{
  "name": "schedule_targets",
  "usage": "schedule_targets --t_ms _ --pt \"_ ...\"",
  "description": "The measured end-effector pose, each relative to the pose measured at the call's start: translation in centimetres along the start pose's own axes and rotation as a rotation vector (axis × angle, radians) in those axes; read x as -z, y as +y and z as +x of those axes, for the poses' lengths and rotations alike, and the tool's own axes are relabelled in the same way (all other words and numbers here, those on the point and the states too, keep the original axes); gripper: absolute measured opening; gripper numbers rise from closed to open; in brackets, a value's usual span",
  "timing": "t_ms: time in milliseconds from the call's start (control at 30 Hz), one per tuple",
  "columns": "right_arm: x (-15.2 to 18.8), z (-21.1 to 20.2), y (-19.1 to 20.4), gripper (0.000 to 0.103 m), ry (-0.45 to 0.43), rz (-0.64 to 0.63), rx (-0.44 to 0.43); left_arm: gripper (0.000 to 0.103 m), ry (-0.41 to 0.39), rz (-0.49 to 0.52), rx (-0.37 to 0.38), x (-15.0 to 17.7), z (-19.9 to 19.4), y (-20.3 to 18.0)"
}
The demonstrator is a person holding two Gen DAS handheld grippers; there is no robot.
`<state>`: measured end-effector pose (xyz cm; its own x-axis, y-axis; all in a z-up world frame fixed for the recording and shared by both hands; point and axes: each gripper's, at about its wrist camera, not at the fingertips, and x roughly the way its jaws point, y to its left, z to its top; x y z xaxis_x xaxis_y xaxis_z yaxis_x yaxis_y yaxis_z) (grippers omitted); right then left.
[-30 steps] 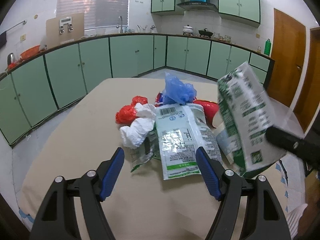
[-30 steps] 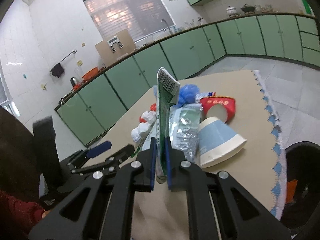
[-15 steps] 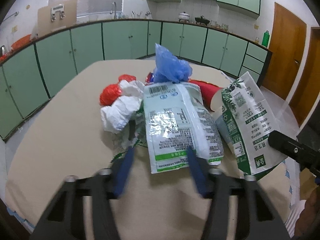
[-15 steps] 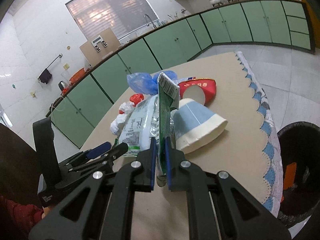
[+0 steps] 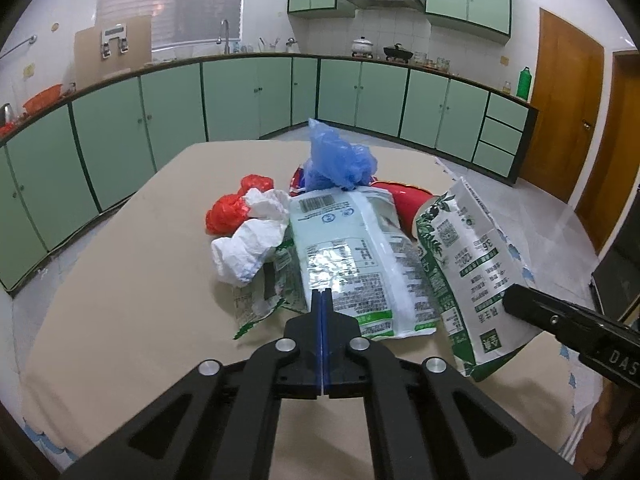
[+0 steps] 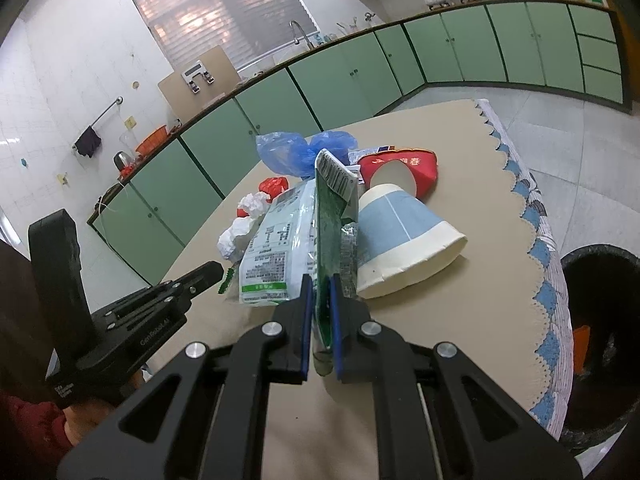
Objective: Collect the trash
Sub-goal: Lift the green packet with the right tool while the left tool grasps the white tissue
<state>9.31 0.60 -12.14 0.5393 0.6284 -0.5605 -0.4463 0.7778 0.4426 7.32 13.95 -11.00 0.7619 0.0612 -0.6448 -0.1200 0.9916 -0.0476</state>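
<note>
**Trash heaped mid-surface, one packet lifted**

Trash was gathered in a loose pile near the middle of the surface, nearer its far edge than its near one. A green printed packet was held upright and edge-on, clamped by its bottom edge in the right tool, whose jaws were narrowed onto it. The left tool was fully closed, its jaws having just been closing, with its tip at the near edge of a pale flat packet. It could not be told whether any film was nipped between them.

A crumpled white bag, red plastic scraps and a knotted blue bag lay against the pale packet. A tipped paper cup and a red cup lay toward the right edge. A black bin stood on the floor beyond that edge.

Everything was judged light. The packets were thin, limp and slick, so a sealed edge or corner was best pinched deeply. The bags were soft and could be gathered at a fold or knot. The cups were easily crushed, and the rim was best taken.
</note>
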Motion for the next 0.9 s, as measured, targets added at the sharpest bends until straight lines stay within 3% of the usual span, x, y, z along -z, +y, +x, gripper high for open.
schedule_targets --t_ms 300,533,767,900 --pt "-2.1 0.6 0.7 0.008 -0.027 0.027 -0.065 0.005 0.000 -0.054 -0.042 -1.4 0.6 3.1" --pt "-3.9 3.6 1.1 0.008 -0.017 0.057 -0.118 0.041 0.004 -0.048 -0.069 -2.3 2.6 4.4" --pt "-4.2 5.8 0.2 0.008 0.013 0.075 -0.116 0.058 0.047 -0.051 -0.077 -3.0 6.0 5.5" --pt "-4.2 5.9 -1.0 0.009 0.019 0.102 -0.090 0.059 0.062 -0.049 -0.047 -3.1 7.2 5.4"
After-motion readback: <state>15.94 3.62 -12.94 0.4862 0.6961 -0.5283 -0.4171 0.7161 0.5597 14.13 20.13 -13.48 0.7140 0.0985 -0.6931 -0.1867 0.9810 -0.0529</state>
